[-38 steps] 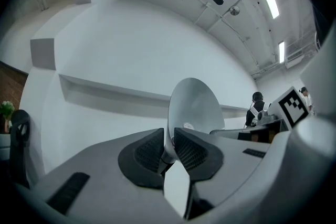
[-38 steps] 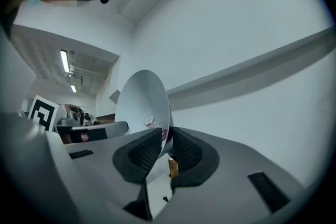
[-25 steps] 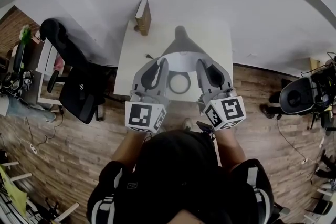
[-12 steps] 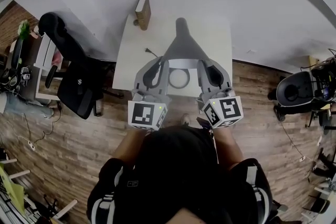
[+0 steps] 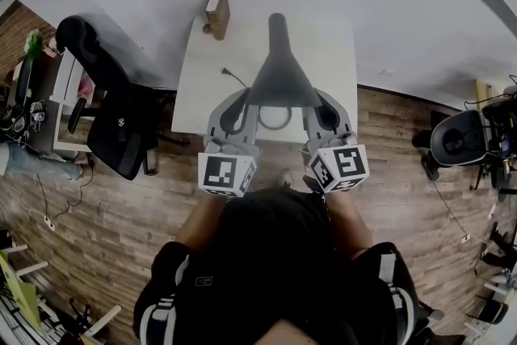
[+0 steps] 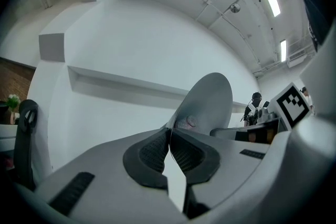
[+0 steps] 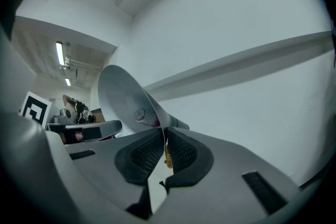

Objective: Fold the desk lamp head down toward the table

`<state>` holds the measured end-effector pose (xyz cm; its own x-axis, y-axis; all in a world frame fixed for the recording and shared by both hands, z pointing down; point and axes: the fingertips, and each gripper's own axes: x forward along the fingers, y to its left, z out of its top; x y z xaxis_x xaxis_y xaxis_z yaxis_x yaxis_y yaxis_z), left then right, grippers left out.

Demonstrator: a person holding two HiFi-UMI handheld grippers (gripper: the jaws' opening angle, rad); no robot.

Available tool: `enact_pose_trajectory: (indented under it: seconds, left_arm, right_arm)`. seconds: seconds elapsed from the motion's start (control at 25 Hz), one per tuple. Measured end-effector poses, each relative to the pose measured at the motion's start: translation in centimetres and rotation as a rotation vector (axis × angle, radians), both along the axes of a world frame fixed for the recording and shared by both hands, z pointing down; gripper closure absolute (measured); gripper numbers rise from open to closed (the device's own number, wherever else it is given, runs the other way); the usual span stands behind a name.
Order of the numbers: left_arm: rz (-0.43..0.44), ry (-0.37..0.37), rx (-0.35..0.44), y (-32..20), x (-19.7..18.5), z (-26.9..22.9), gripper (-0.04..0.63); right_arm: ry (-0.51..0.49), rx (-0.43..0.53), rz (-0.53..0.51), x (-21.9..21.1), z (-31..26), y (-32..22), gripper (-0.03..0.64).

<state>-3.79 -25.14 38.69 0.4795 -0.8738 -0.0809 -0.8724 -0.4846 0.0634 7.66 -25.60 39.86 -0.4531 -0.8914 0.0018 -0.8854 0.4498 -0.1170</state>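
**Grip.** You are holding the lamp head (image 5: 280, 78) from both sides. The left gripper (image 6: 169, 139) is closed narrow on the thin rim of the shade at its 8 o'clock edge. The right gripper (image 7: 165, 140) is closed the same way at the 4 o'clock edge. In each gripper view the sheet edge is running between the dark pads with no gap showing.

**Position.** The shade is sitting above the near half of the white table (image 5: 198, 93), widening toward you. Its neck is running away toward 12 o'clock, and the ring base (image 5: 275, 122) is lying just beneath it. A wooden block (image 5: 218, 10) is standing at 11 o'clock, well apart from the shade.

**Recommendation.** The fold appears to be under way, not finished.
- Be lowering both grippers at one rate, so the rim is not twisting between them.
- Be following the arc of the joint, not pushing straight down.
- The pads are holding only an edge, so a slip is likely if you are hurrying.
- Be watching the base for sliding or lifting.
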Motion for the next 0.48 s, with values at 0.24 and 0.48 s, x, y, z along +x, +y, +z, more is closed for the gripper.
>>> enact_pose_trajectory:
  seconds: [0.24,0.48]
  left_arm:
    - [-0.003,-0.047,-0.015,0.3,0.1,2.5,0.563]
    - [-0.008,-0.079,-0.046,0.2,0.1,5.1,0.563]
  right_arm:
    - [0.030,-0.016,0.014,0.1,2.1,0.0,0.594]
    - [0.077,-0.045,0.017,0.1,4.5,-0.1,0.595]
